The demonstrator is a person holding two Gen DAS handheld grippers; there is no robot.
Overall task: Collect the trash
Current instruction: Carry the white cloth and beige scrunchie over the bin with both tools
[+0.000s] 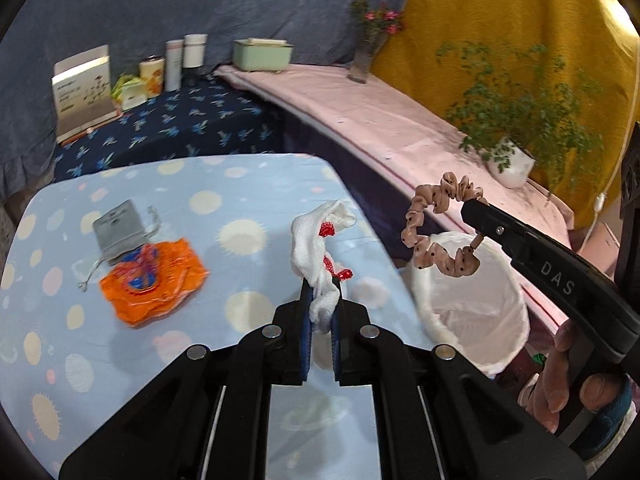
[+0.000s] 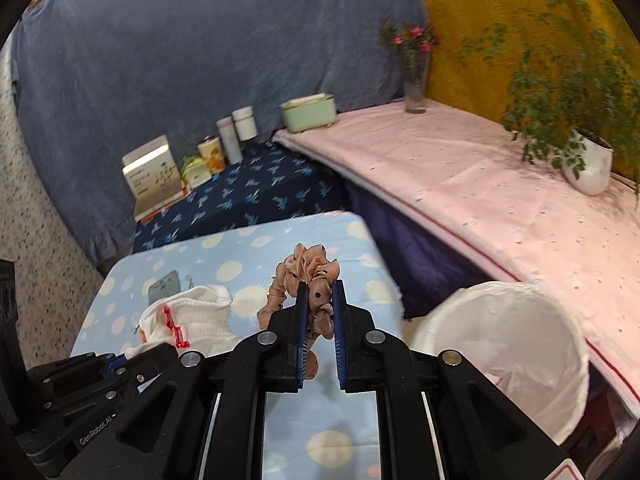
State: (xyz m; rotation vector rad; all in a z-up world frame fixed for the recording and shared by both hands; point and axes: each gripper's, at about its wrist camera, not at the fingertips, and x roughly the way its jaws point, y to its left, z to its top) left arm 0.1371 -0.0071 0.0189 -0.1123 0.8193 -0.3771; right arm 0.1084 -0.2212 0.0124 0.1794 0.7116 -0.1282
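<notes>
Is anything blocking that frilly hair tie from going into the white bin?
Nothing visible does. The right gripper holds the scrunchie in the air near the open, white-lined bin, with only clear space between them.

Both views evenly lit, soft indoor light, no hard shadows. Brightest patch is the glare at the upper right edge on the yellow curtain (image 1: 520,12). Strong fisheye: black vignette in the corners, the pink shelf (image 1: 380,120) bows into a curve. Motion blur on the orange wrapper (image 1: 154,280); right wrist view soft toward the potted plant (image 2: 576,128).
</notes>
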